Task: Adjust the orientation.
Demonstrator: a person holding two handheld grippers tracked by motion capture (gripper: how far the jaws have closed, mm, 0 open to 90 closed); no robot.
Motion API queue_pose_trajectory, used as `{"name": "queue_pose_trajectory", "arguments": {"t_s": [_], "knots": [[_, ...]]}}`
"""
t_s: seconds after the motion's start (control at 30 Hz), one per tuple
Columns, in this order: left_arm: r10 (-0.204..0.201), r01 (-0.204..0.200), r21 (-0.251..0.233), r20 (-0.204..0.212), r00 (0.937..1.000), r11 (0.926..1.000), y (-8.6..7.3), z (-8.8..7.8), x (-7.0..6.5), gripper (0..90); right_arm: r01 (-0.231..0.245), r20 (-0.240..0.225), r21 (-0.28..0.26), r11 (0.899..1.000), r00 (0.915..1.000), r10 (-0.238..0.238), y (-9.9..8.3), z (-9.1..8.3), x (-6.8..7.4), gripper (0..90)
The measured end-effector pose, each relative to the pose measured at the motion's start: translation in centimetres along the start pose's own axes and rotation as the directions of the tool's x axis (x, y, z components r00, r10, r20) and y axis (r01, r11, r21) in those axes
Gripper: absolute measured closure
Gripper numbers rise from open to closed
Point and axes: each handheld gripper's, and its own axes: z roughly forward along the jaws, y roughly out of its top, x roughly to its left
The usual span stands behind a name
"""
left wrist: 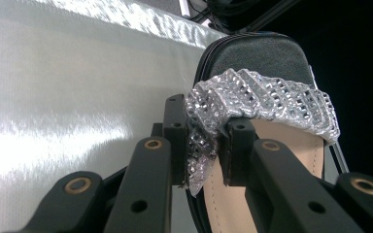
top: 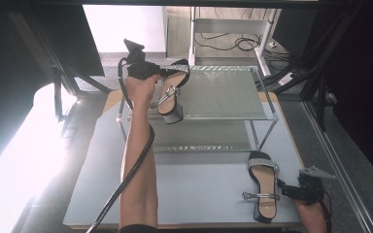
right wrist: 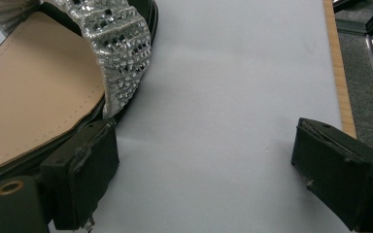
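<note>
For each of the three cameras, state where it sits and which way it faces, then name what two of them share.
High view: above the person's side, facing forward and down on the grey table and metal two-tier rack; both forearms enter from below.
Left gripper view: on the left gripper, looking along its jaws, shut on the silver sequinned strap of the black heeled sandal on the rack.
Right gripper view: on the right gripper, jaws open beside the second black sandal.
Shared: high and right gripper views both show that sandal on the table.

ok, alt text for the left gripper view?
The left gripper has its black jaws shut on the silver sequined strap of a black sandal with a tan insole, over a shiny silver rack shelf.
</note>
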Motion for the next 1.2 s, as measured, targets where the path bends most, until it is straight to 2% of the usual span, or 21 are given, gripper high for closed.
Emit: {"name": "queue_pose_trajectory", "arguments": {"t_s": [0.23, 0.4, 0.53, 0.73, 0.83, 0.9, 0.97, 1.07, 1.13, 1.2], "knots": [[0.007, -0.008, -0.011, -0.040, 0.9992, 0.9999, 1.3, 1.4, 0.3, 76.7, -0.001, 0.000, 0.000, 1.000, 1.0000, 0.001, 0.0, 0.0, 0.0, 9.5], [0.020, -0.022, -0.021, -0.083, 0.9963, 0.9995, 1.9, 1.9, 0.7, 76.6, -0.001, 0.000, 0.000, 1.000, 1.0000, 0.001, 0.0, 0.0, 0.0, 9.6], [0.039, -0.041, -0.015, -0.109, 0.9933, 0.9990, 2.0, 2.3, 0.7, 76.2, 0.000, 0.000, 0.000, 1.000, 1.0000, 0.000, 0.0, 0.0, 0.0, 9.5], [0.036, -0.035, 0.009, -0.141, 0.9894, 0.9993, 1.4, 3.4, 1.4, 72.9, 0.002, 0.001, -0.002, 1.000, 1.0000, -0.002, 0.0, 0.0, 0.0, 9.5], [0.018, -0.017, 0.002, -0.110, 0.9938, 0.9998, 1.1, 3.8, 2.0, 69.1, 0.002, 0.001, -0.001, 1.000, 1.0000, -0.002, 0.0, 0.0, 0.0, 9.6], [-0.003, 0.004, 0.011, -0.062, 0.9981, 0.9999, 1.0, 4.0, 2.2, 64.1, 0.003, 0.001, -0.001, 1.000, 1.0000, -0.003, 0.0, 0.0, 0.0, 9.5], [0.010, -0.009, 0.008, -0.058, 0.9983, 0.9999, 0.9, 3.9, 2.1, 61.5, 0.000, 0.000, -0.001, 1.000, 1.0000, 0.000, 0.0, 0.0, 0.0, 9.6], [0.004, -0.004, -0.010, -0.010, 0.9999, 0.9999, 0.5, 3.7, 2.4, 54.7, 0.002, 0.001, -0.001, 1.000, 1.0000, -0.002, 0.0, 0.0, 0.0, 9.6], [-0.007, 0.008, -0.014, 0.037, 0.9993, 0.9999, 0.3, 3.5, 2.7, 48.1, 0.001, 0.001, -0.001, 1.000, 1.0000, -0.001, 0.0, 0.0, 0.0, 9.5], [-0.015, 0.018, -0.028, 0.087, 0.9961, 0.9994, 0.0, 3.1, 3.0, 43.9, 0.002, 0.001, -0.001, 1.000, 1.0000, -0.002, 0.0, 0.0, 0.0, 9.6]]}}
